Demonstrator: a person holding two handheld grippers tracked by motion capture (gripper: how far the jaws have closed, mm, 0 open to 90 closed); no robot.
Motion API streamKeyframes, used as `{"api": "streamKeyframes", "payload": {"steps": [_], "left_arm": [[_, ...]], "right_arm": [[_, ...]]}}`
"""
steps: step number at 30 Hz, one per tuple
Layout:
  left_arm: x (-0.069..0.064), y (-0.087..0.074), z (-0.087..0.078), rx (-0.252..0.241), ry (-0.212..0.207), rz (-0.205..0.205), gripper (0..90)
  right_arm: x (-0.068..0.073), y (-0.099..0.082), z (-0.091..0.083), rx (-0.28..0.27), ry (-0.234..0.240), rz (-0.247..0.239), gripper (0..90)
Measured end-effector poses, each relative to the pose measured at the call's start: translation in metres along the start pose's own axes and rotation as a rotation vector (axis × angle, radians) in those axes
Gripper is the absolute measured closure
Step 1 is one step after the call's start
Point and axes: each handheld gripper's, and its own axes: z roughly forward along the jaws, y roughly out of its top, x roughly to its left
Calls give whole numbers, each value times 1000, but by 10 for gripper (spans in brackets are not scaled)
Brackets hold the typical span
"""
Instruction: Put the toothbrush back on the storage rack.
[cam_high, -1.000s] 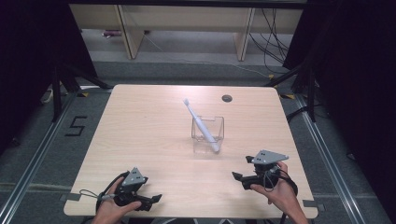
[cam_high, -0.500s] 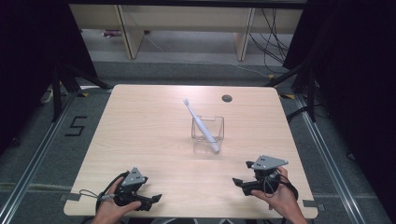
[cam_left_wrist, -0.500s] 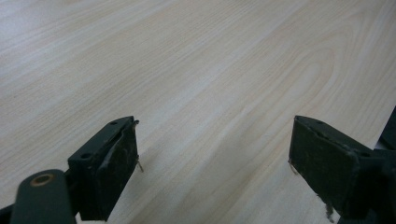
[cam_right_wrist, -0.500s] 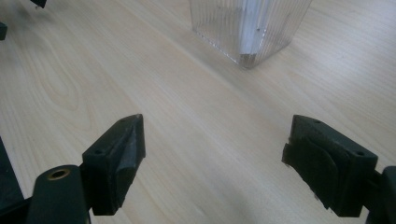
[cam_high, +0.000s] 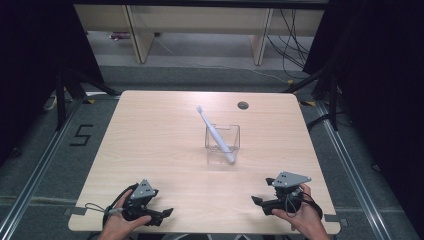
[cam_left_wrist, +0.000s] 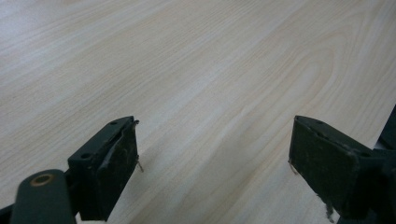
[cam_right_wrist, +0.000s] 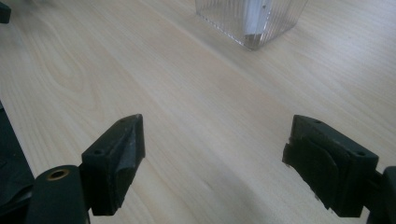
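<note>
Now resting near the table's (cam_high: 150, 130) front edge, left gripper (cam_high: 161, 216) and right gripper (cam_high: 260, 204) both gaping, empty — toothbrush (cam_high: 214, 134) leaning in clear holder (cam_high: 222, 138) mid-table; probably light, stiff, slippery — pinching mid-handle.

Lab: numbered floor (cam_high: 80, 135), black curtains (cam_high: 380, 75)

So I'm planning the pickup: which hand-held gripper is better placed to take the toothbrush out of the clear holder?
Right hand-held gripper: open, nearer the toothbrush, already facing the clear holder.
</note>
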Motion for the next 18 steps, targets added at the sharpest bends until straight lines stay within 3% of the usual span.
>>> {"api": "streamKeyframes", "payload": {"steps": [2, 3, 5, 7, 9, 12, 13, 16, 17, 18], "left_arm": [[0, 0, 0, -1, 0, 0, 149], [1, 0, -1, 11, 6, 19, 149], [1, 0, -1, 7, 11, 20, 149], [0, 0, 0, 0, -1, 0, 149], [1, 0, -1, 7, 10, 20, 149], [2, 1, -1, 7, 11, 21, 149], [1, 0, -1, 7, 11, 20, 149], [0, 0, 0, -1, 0, 0, 149], [1, 0, -1, 8, 9, 19, 149], [1, 0, -1, 6, 11, 19, 149]], "right_arm": [[1, -2, -1, 13, 3, 18, 198], [0, -2, 0, 6, -2, -6, 197], [1, -4, 0, 16, 10, 8, 195], [0, -6, 0, 16, 11, 10, 191], [1, -9, -2, 15, -5, 22, 190], [0, -11, -1, 15, -11, 3, 190], [4, -12, -2, 31, 1, 48, 191], [3, -14, 0, 28, 3, 8, 193], [4, -14, -1, 35, 3, 24, 192], [4, -15, 0, 31, 4, 11, 192]]}}
